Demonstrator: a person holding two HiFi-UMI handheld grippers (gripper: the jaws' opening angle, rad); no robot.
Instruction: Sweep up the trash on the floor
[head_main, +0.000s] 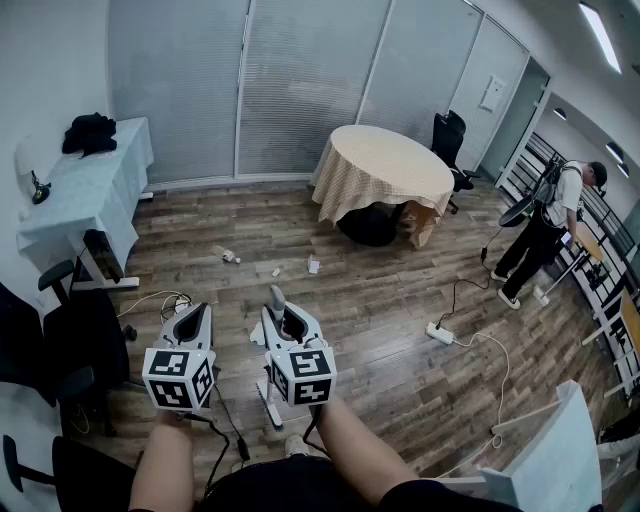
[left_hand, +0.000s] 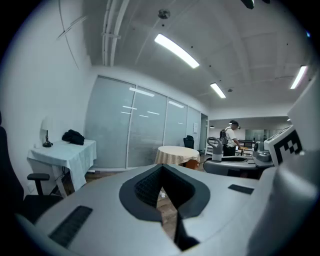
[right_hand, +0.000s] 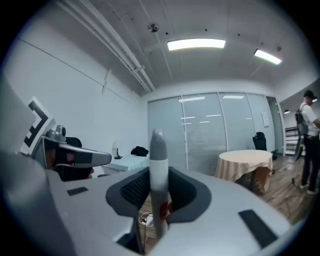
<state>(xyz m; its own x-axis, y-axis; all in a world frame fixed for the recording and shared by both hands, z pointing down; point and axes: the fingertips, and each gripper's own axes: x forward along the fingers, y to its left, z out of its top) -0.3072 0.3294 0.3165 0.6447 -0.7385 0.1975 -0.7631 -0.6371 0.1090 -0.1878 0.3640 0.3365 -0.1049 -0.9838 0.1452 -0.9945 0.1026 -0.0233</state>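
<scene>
Right gripper (right_hand: 159, 200) jaws clamped on grey handle (right_hand: 158, 150), left gripper (left_hand: 162, 192) jaws together with nothing between

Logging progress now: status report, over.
Left gripper shut, empty. Right gripper shut on grey handle. Trash scraps unswept on floor ahead. Cable lies nearby.
</scene>
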